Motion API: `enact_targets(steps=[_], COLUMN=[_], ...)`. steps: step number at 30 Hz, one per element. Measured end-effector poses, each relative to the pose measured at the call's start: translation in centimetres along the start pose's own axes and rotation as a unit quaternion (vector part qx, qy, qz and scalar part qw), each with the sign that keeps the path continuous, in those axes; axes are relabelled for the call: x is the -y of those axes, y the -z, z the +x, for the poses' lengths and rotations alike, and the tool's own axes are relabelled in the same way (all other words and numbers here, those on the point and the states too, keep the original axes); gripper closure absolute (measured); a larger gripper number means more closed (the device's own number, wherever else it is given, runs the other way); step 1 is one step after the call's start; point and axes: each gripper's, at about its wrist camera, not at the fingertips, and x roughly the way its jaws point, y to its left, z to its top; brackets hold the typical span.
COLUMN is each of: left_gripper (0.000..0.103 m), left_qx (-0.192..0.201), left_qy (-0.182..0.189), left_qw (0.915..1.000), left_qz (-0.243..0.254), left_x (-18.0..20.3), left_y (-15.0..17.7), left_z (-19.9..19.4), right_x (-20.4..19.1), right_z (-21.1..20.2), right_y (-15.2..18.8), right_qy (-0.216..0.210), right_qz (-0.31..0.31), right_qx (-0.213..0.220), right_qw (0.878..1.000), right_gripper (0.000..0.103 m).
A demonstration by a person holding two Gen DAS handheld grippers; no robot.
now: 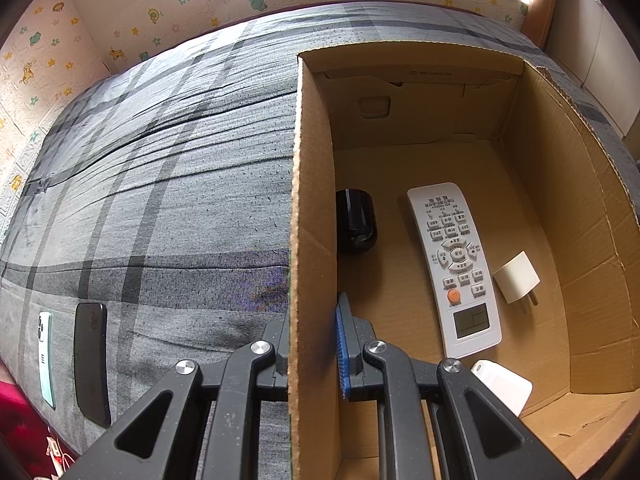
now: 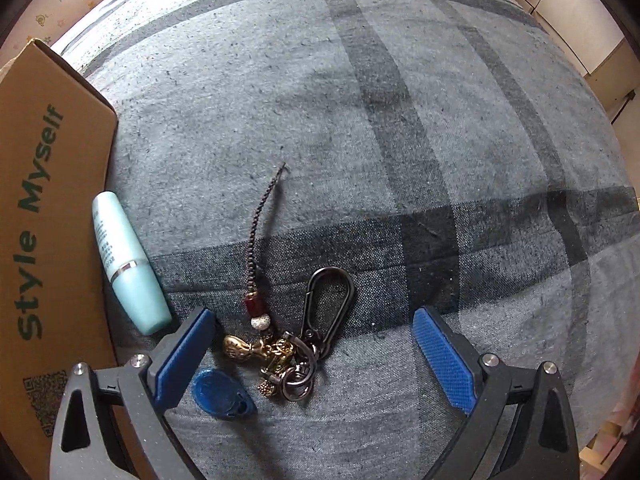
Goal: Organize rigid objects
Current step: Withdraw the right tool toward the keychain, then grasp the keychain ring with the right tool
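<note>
Blue ribbed pads face each other across a wide gap on the right gripper (image 2: 316, 350), which points down at the grey plaid bedcover (image 2: 360, 120); the keychain (image 2: 288, 356) lies between the pads in the lower middle of the right wrist view, touched by neither. Its blue oval fob (image 2: 222, 394) sits just beside the left-hand pad, its dark carabiner (image 2: 328, 300) and braided cord (image 2: 264, 216) reach up the frame, and the brass charms tangle too tightly to tell apart. A pale teal tube (image 2: 128, 264) lies at lower left against the printed wall of the cardboard box (image 2: 48, 200). In the left wrist view the left gripper (image 1: 316, 344) is clamped on the box's corrugated wall (image 1: 312, 220), one finger outside and one inside. Inside the box lie a white remote (image 1: 456, 268), a black glossy cylinder (image 1: 356, 220) half hidden by the wall, a white plug adapter (image 1: 516, 282) and a white item (image 1: 502, 386) partly covered by the gripper. Two phones (image 1: 92, 360) rest on the cover at lower left.
</note>
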Motion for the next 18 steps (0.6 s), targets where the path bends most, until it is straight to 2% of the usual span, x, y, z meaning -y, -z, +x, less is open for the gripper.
enact_targets(steps=[3,6,8,11,12,14,18], left_gripper=[0.087,0.087,0.087,0.087,0.087,0.087,0.087], left_qx=[0.000,0.001,0.000,0.000,0.000,0.000,0.000], left_qy=[0.000,0.000,0.000,0.001,0.001,0.001,0.002], left_qw=[1.0000,1.0000,1.0000,1.0000,1.0000,1.0000,1.0000], left_qz=[-0.001,-0.001,0.000,-0.001,-0.001,-0.001,-0.002], left_x=[-0.1,-0.1,-0.1,-0.1,-0.1,-0.1,-0.2], left_y=[0.0,0.0,0.0,0.0,0.0,0.0,0.0], left_z=[0.0,0.1,0.1,0.1,0.1,0.1,0.1], right_x=[-0.1,-0.4,-0.7,-0.8,-0.8,-0.7,-0.1], right_z=[0.5,0.3,-0.2,-0.4,-0.4,-0.6,-1.0], right_y=[-0.2,0.3,0.6,0.8,0.8,0.9,1.1], right_qy=[0.008,0.005,0.006,-0.010,-0.014,-0.021,-0.032], right_qz=[-0.009,-0.017,-0.021,-0.017,-0.016,-0.011,-0.014], right_qx=[0.000,0.006,0.015,0.016,0.015,0.017,0.023], right_qw=[1.000,1.000,1.000,1.000,1.000,1.000,0.999], right_gripper=[0.006,0.022,0.047,0.066,0.070,0.091,0.093])
